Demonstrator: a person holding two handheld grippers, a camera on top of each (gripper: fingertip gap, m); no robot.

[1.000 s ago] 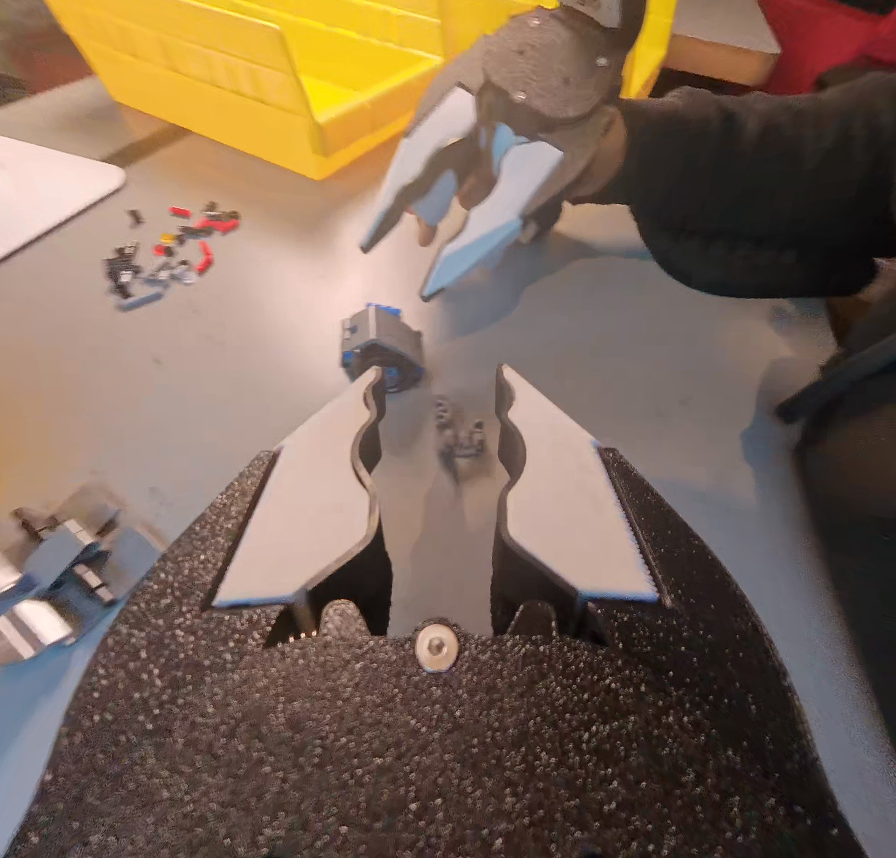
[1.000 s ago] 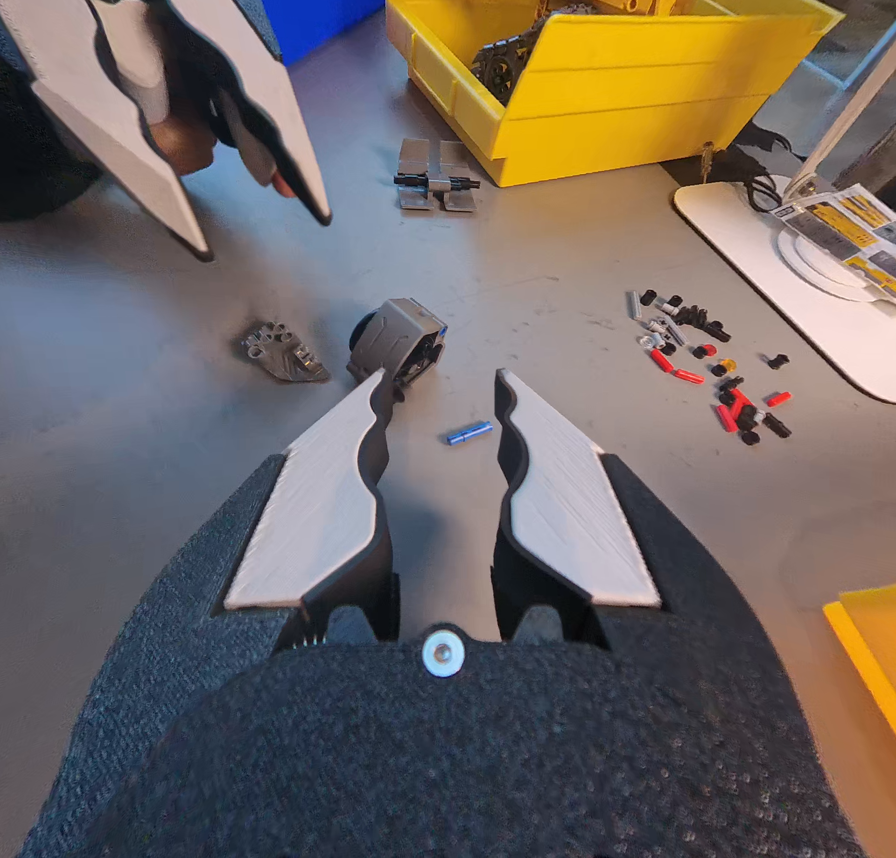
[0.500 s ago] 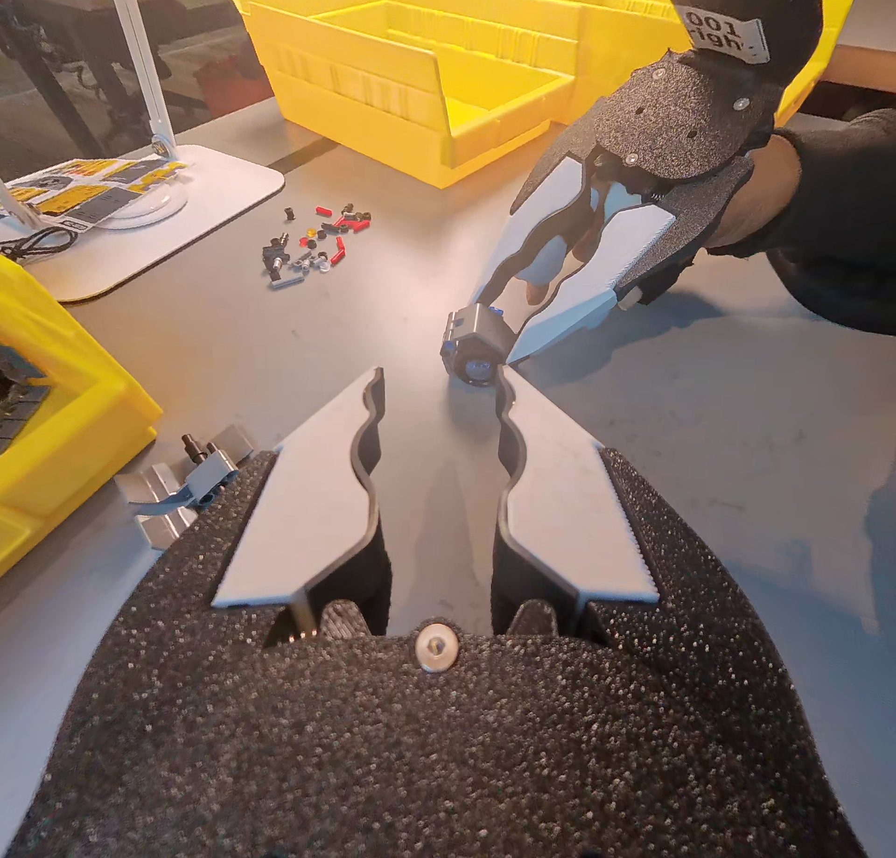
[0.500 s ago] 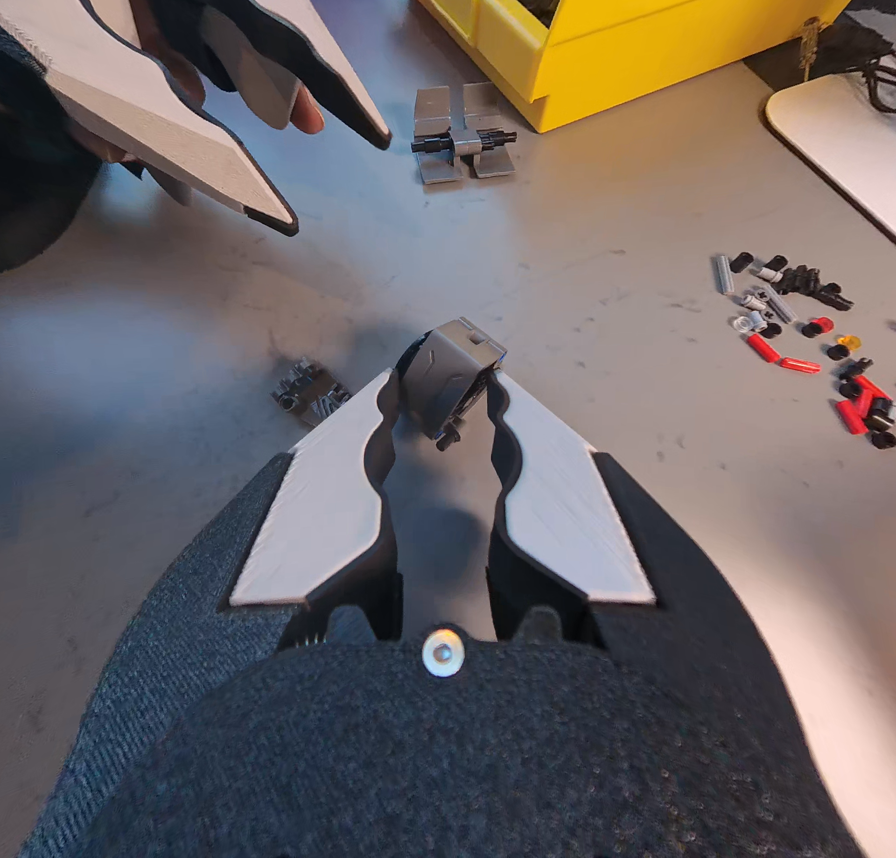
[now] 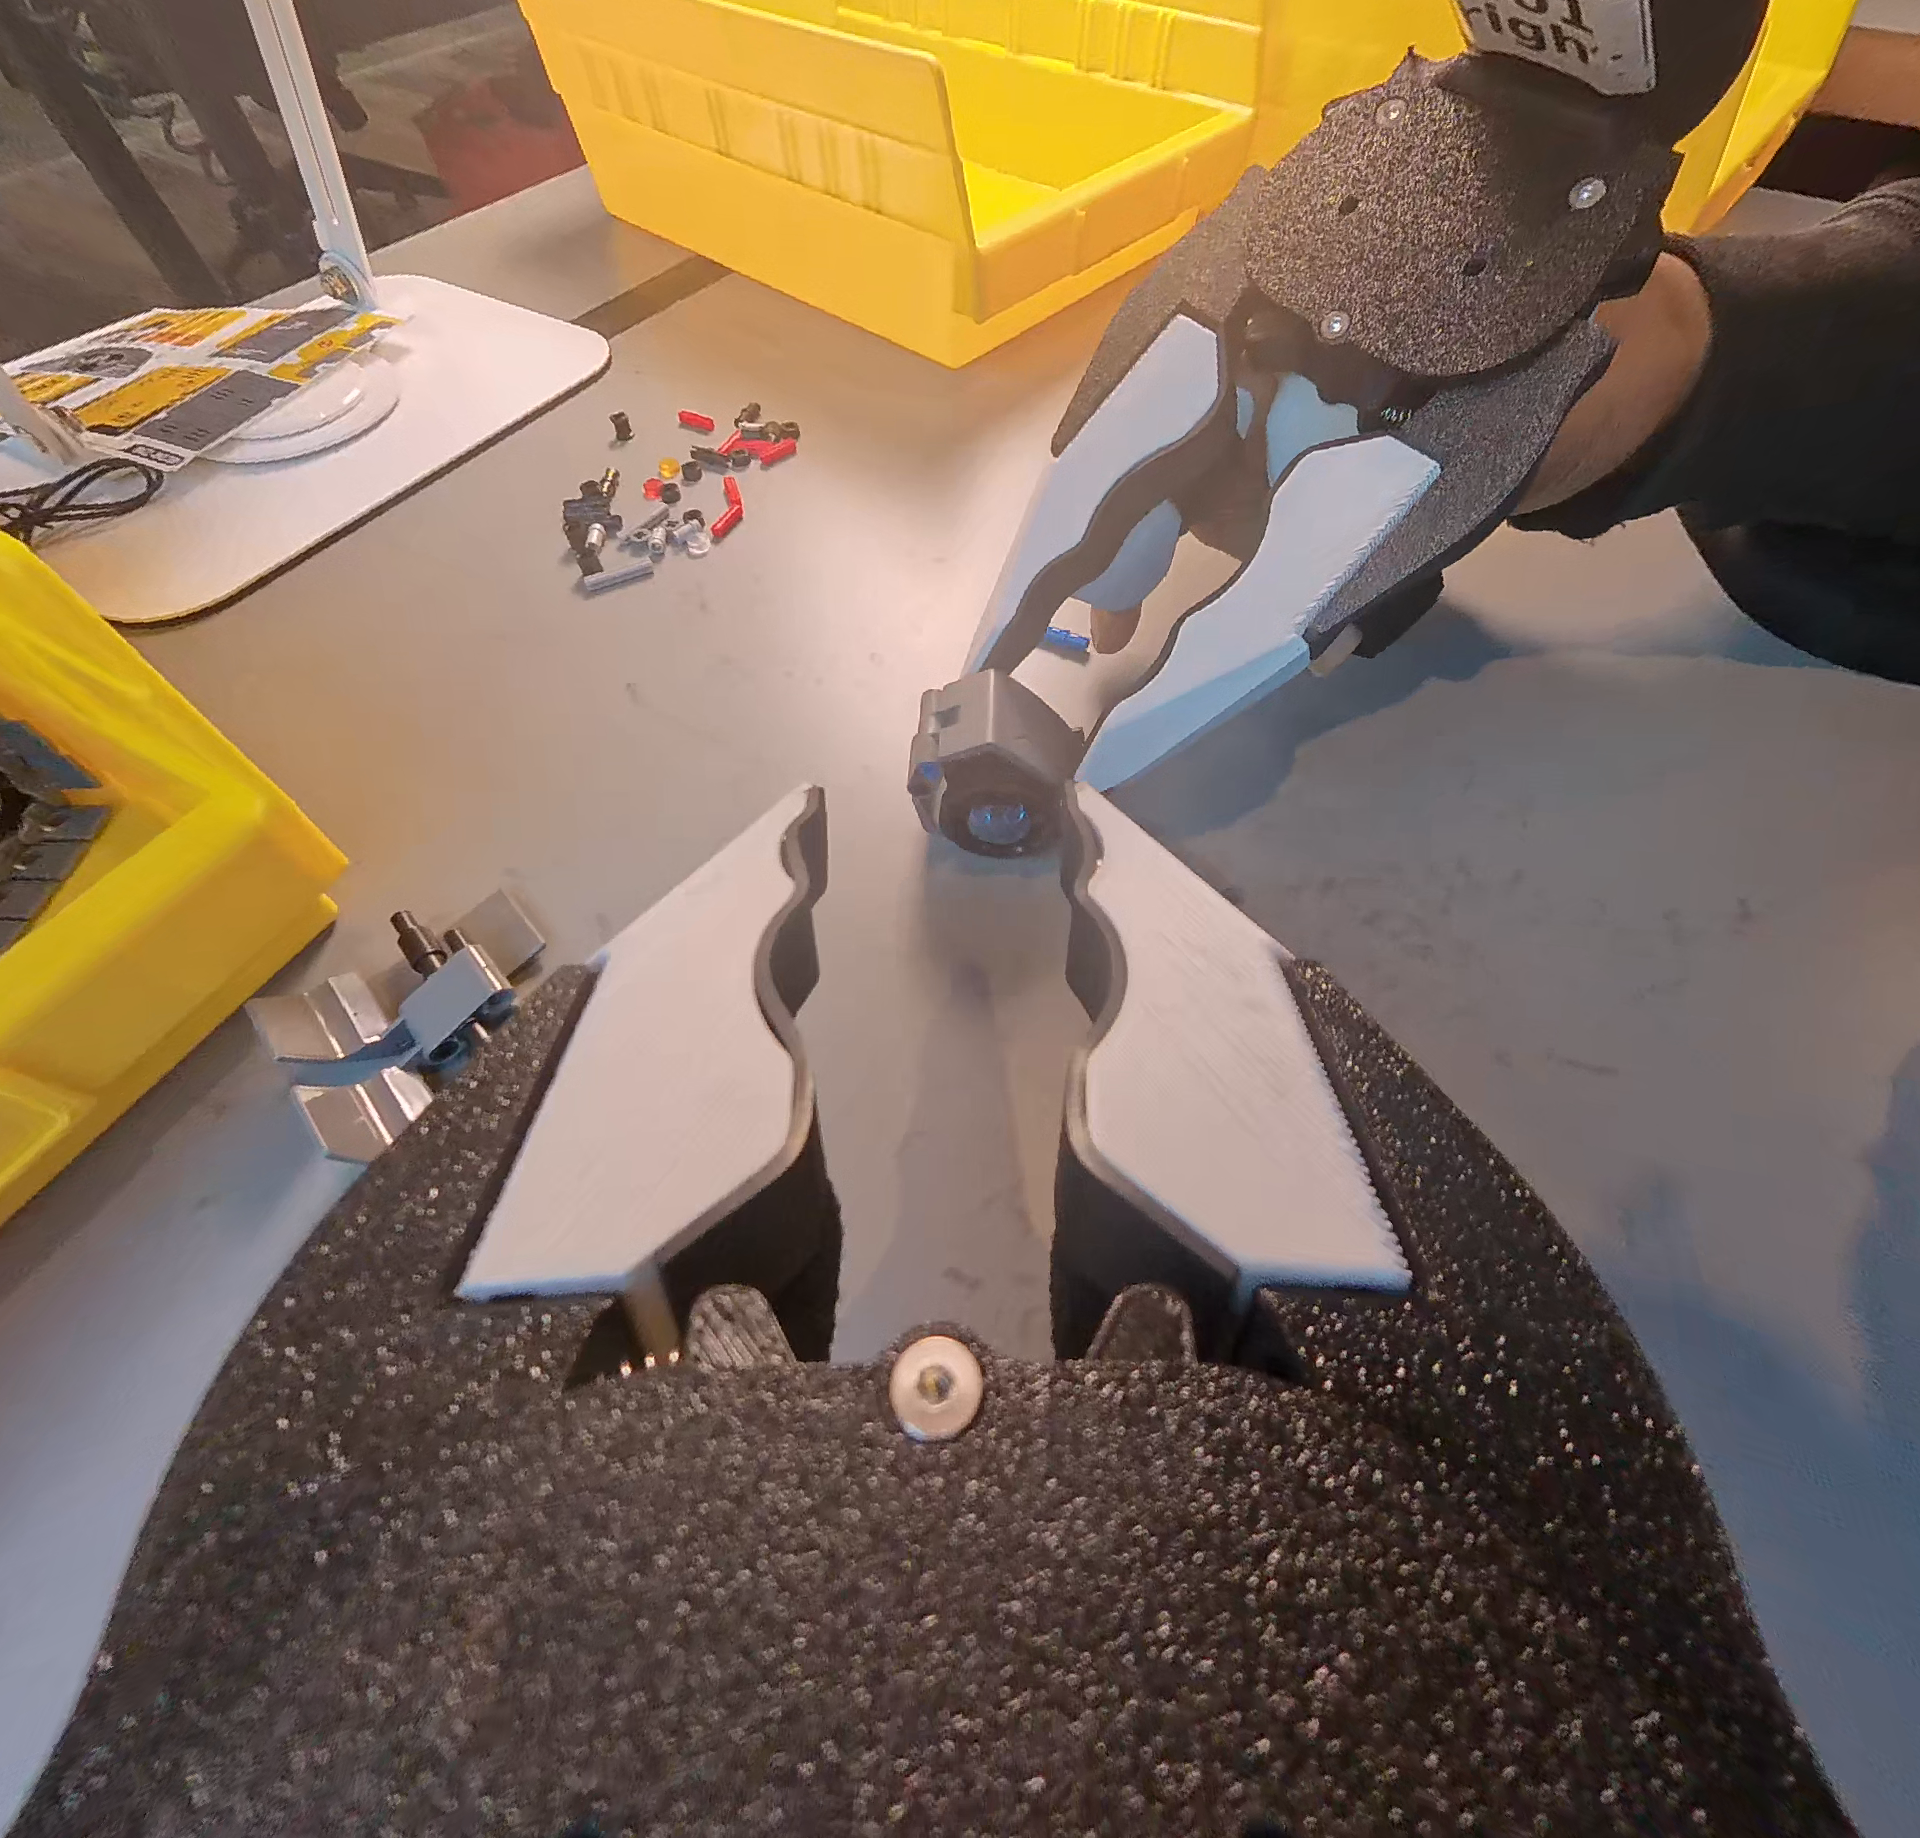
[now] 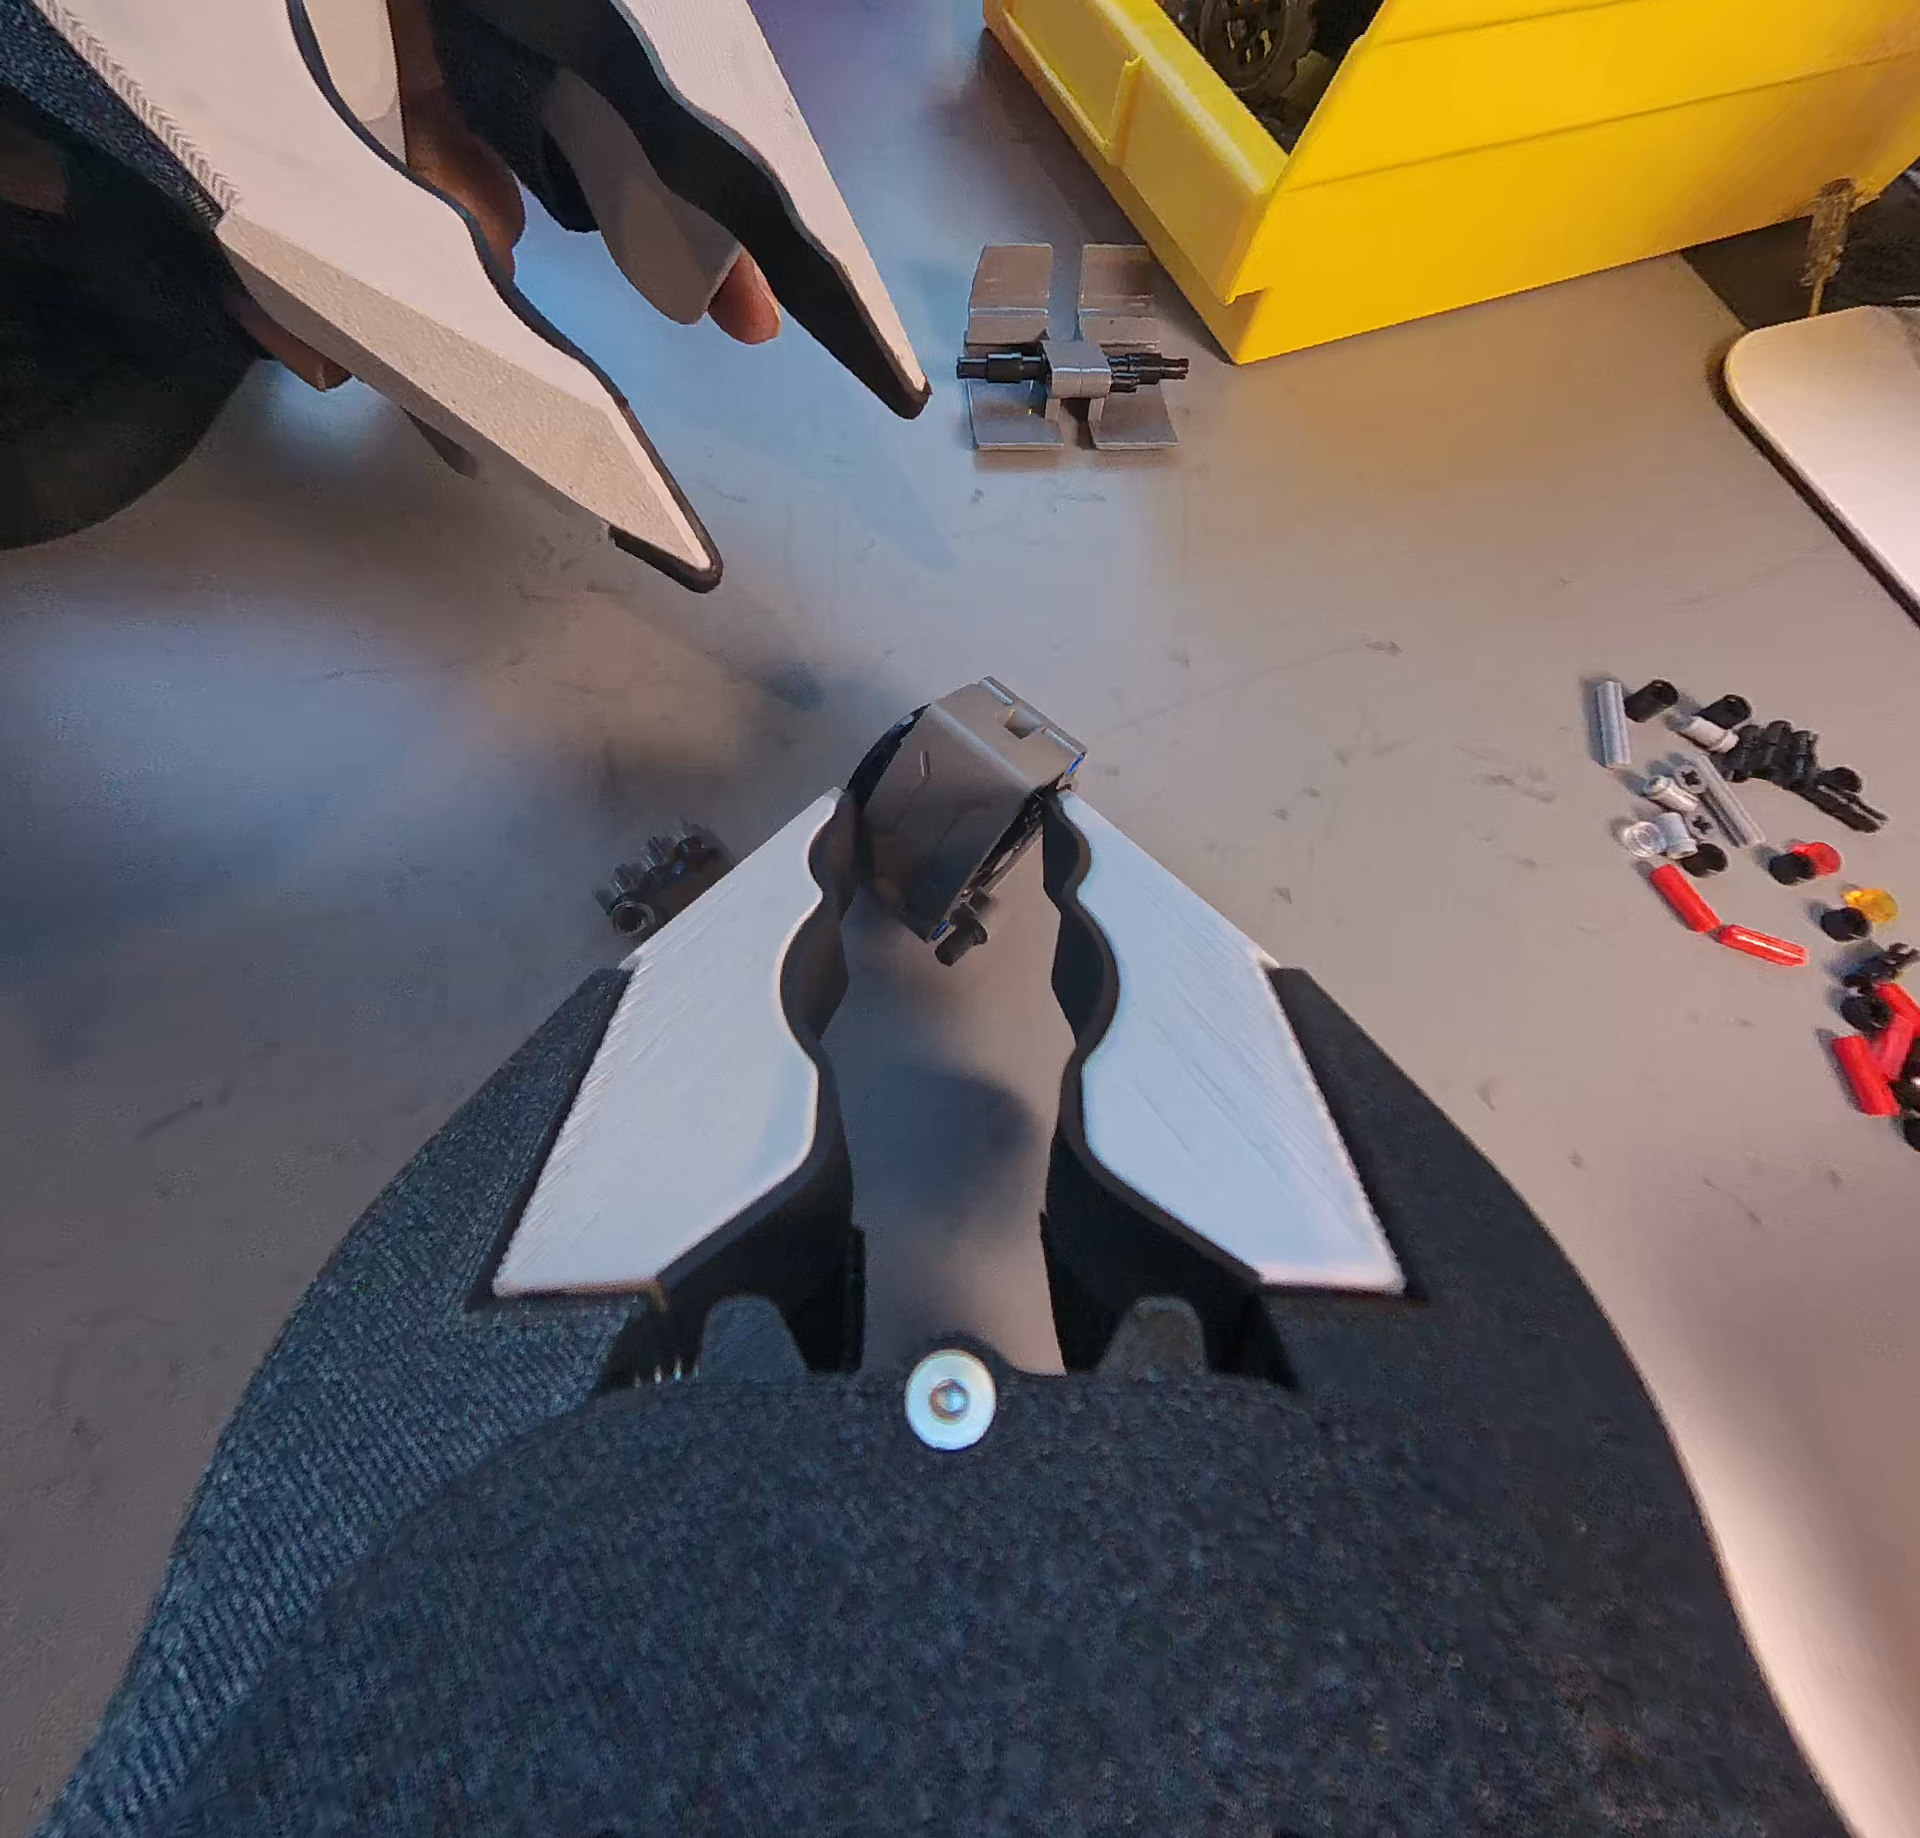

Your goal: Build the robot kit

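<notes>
A grey motor-like block (image 6: pixel 966 801) with a dark round end sits between my right gripper's (image 6: pixel 945 801) fingertips, which press on its two sides. In the left wrist view the same block (image 5: pixel 992 749) is held at the tips of the right gripper (image 5: pixel 1039 723), low over the grey table. My left gripper (image 5: pixel 945 801) is open and empty, with its right tip just short of the block. It also shows at the top left of the right wrist view (image 6: pixel 810 487). A small dark grey piece (image 6: pixel 660 879) lies left of the right gripper.
A grey plate assembly with a black axle (image 6: pixel 1070 365) lies by a yellow bin (image 6: pixel 1558 178) holding wheels. Small red, black and grey pins (image 6: pixel 1766 853) lie at the right. Another yellow bin (image 5: pixel 883 126), a white lamp base (image 5: pixel 312 438) and a blue pin (image 5: pixel 1065 635) are in view. Left tips to right tips: about 6 cm. My right gripper's tips are some 4 cm from the small dark grey piece (image 6: pixel 660 879).
My right gripper moved forward onto the grey block and closed on its sides. My left gripper swung off the small dark piece and now faces the block, still open.
</notes>
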